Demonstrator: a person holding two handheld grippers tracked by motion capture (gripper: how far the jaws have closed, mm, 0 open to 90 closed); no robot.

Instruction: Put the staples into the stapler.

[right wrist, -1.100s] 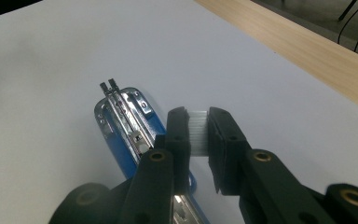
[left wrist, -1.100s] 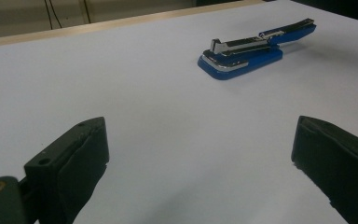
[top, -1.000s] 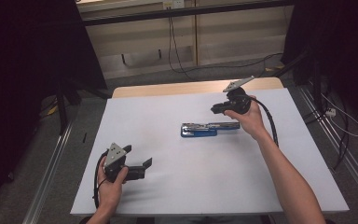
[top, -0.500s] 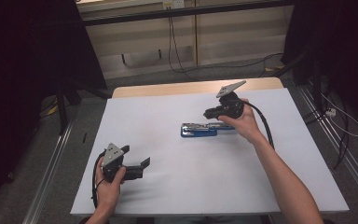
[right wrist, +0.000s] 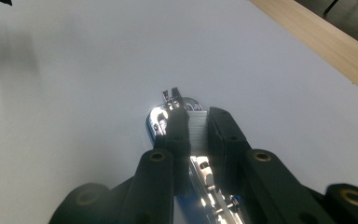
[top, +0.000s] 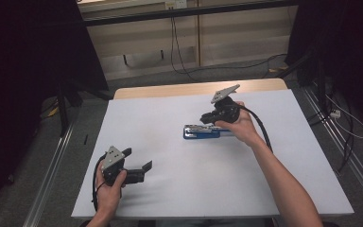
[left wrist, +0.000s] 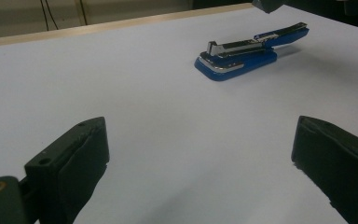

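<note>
White tabletop (top: pixel 170 198): right gripper (right wrist: pixel 193 128), clamping a silvery staple strip (right wrist: pixel 196 130), moved left over blue metal stapler (top: pixel 202 132) for loading; left gripper (left wrist: pixel 200 154) open, idle.

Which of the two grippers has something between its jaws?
The right gripper: its jaws pinch a strip of staples over the blue stapler. The left gripper gapes empty.

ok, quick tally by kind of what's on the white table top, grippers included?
Blue stapler: 1
Strip of staples, held between the right gripper's pads: 1
Handheld grippers: 2, the left gripper open, the right gripper shut on the strip above the stapler
Total: 4
</note>
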